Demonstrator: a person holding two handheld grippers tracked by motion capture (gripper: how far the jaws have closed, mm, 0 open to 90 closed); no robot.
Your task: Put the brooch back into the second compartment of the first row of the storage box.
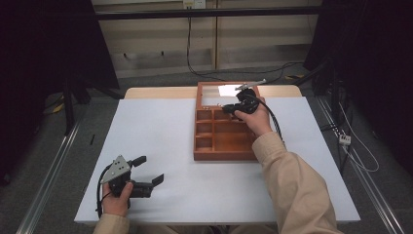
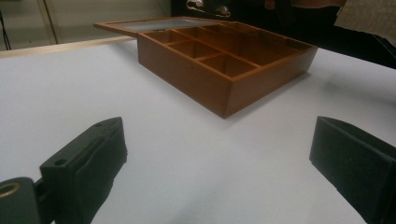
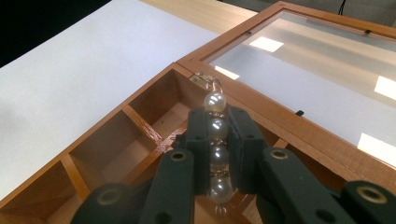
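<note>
Four pearls on one strand (image 3: 215, 147) sit pinched in the right gripper (image 3: 216, 135); left gripper (image 2: 219, 163) jaws spread.

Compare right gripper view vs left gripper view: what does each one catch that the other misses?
Right gripper view: a string of pearls clamped between the right gripper jaws, over the back compartments, and the lid's glass pane seen close. Left gripper view: the left gripper open and holding nothing above the bare white table, with the box's outer side walls. Both: the open wooden box with its dividers and its lid laid back.
</note>
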